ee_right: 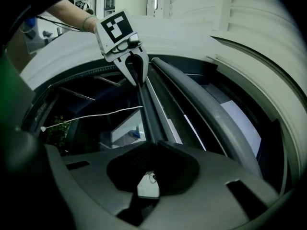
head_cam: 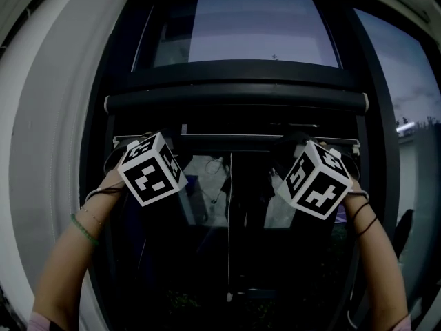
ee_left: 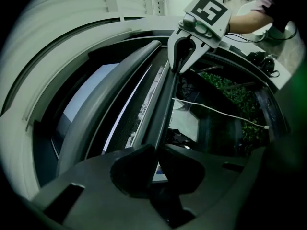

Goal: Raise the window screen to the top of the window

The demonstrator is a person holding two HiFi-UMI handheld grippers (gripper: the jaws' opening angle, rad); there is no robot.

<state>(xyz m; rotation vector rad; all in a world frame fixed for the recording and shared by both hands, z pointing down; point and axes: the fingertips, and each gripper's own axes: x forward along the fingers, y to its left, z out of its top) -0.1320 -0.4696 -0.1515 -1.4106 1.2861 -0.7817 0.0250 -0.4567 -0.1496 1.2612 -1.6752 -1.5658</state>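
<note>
While each claw is clamped onto it, the bottom rail [head_cam: 238, 138] of the window screen [ee_left: 125, 123] lies level, its long axis running left to right across the window. It sits high up, just below the roller housing [head_cam: 234, 102]. The left claw [ee_left: 156, 150] pinches the rail near its left end and the right claw [ee_right: 152, 147] near its right end, so the rail stretches from each claw toward the other. A white pull cord [head_cam: 229, 226] hangs from the rail's middle.
</note>
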